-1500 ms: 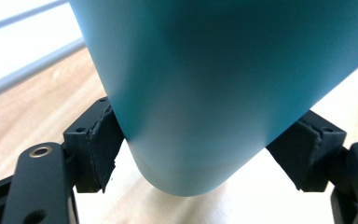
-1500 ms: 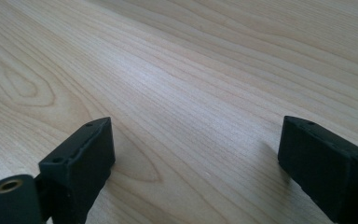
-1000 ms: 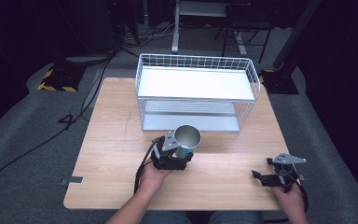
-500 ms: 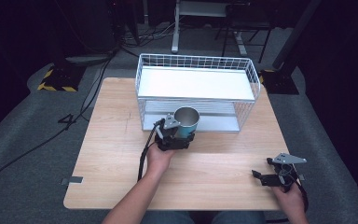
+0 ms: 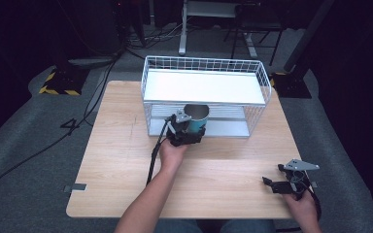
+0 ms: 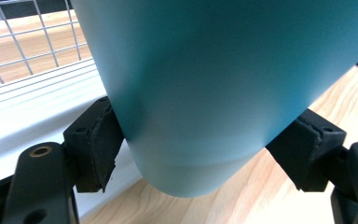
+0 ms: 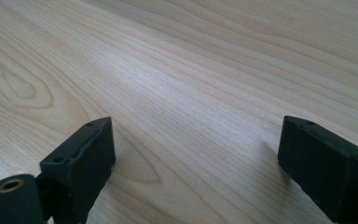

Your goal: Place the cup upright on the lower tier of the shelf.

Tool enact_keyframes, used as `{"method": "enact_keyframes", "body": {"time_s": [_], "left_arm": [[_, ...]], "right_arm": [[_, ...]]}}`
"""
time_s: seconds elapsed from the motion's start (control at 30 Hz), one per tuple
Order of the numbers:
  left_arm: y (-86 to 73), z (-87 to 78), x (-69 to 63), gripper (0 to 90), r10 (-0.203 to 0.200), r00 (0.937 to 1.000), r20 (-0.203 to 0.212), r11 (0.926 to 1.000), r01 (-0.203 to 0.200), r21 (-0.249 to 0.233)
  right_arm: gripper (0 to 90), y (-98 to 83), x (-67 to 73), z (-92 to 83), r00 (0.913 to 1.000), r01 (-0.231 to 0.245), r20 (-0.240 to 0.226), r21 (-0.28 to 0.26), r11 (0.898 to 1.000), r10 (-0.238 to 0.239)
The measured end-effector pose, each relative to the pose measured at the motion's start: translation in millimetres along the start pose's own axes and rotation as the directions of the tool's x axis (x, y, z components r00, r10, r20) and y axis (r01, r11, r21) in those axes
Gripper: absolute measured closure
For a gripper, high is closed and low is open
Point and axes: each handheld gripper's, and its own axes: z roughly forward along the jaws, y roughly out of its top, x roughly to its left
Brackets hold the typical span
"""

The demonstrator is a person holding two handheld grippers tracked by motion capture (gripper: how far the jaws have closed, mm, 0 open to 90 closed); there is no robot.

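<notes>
A teal cup (image 5: pixel 197 117) with a metal inside is held upright at the front opening of the white wire rack (image 5: pixel 205 86), by the lower shelf. My left gripper (image 5: pixel 188 132) is shut on the teal cup (image 6: pixel 223 88); in the left gripper view both pads press its sides, and its base hangs just over the edge of the lower shelf (image 6: pixel 32 126). My right gripper (image 5: pixel 276 184) rests low near the table's front right corner. In the right gripper view it (image 7: pixel 196 163) stands open over bare wood.
The wire rack has a white top shelf (image 5: pixel 201 87) and a ribbed lower shelf (image 5: pixel 226 127) and stands at the back middle of the wooden table (image 5: pixel 111 160). Cables and chair legs lie on the dark floor beyond the table.
My left gripper has carried the teal cup away from me to the rack's front opening. The right gripper has stayed put.
</notes>
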Motion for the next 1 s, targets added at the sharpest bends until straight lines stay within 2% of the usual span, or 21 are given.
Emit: {"method": "enact_keyframes", "body": {"time_s": [0.13, 0.2, 0.4, 0.73, 0.77, 0.8, 0.83, 0.87, 0.9, 1.0], "left_arm": [[0.9, 9.8, 2.4, 23.7, 0.002, 0.9998, -0.019, 0.9999, -0.002, -0.014], [1.6, 13.9, 2.9, 23.7, 0.016, 0.9991, -0.040, 0.9997, -0.016, -0.019], [2.1, 27.3, 6.0, 23.7, 0.006, 0.9976, -0.069, 0.9990, -0.009, -0.043], [1.2, 47.9, 7.4, 23.6, -0.039, 0.9963, -0.077, 0.9973, 0.034, -0.065], [1.6, 53.4, 12.1, 23.6, -0.017, 0.9992, -0.037, 0.9980, 0.014, -0.061], [1.6, 53.4, 12.1, 23.6, -0.017, 0.9992, -0.037, 0.9980, 0.014, -0.061], [0.7, 56.3, 11.2, 23.6, -0.070, 0.9943, -0.081, 0.9955, 0.065, -0.068], [0.7, 56.3, 11.2, 23.7, -0.070, 0.9943, -0.081, 0.9955, 0.065, -0.068], [1.1, 59.0, 13.9, 23.6, -0.058, 0.9924, -0.109, 0.9964, 0.051, -0.067], [1.5, 62.0, 15.2, 23.6, -0.059, 0.9903, -0.126, 0.9969, 0.052, -0.059]], "right_arm": [[11.3, 0.0, 0.0, 0.0, 1.0000, -0.001, 0.000, 0.000, 1.000, 0.001], [11.3, 0.0, 0.1, 0.0, 1.0000, -0.001, 0.000, 0.000, 1.000, 0.001], [11.3, 0.0, 0.0, 0.0, 1.0000, 0.000, 0.000, 0.000, 1.000, 0.000], [11.3, 0.0, 0.0, 0.0, 1.0000, -0.001, 0.000, 0.000, 1.000, 0.001], [11.3, 0.0, 0.0, 0.0, 1.0000, -0.001, 0.000, 0.000, 1.000, 0.001], [11.3, 0.0, 0.0, 0.0, 1.0000, -0.001, 0.000, 0.000, 1.000, 0.001], [11.3, 0.0, 0.0, 0.0, 1.0000, -0.001, 0.000, 0.000, 1.000, 0.001], [11.3, 0.0, 0.0, 0.0, 1.0000, -0.001, 0.000, 0.000, 1.000, 0.001], [11.3, 0.0, 0.0, 0.0, 1.0000, -0.001, 0.000, 0.000, 1.000, 0.001], [11.3, 0.0, 0.0, 0.0, 1.0000, -0.001, 0.000, 0.000, 1.000, 0.001]]}}
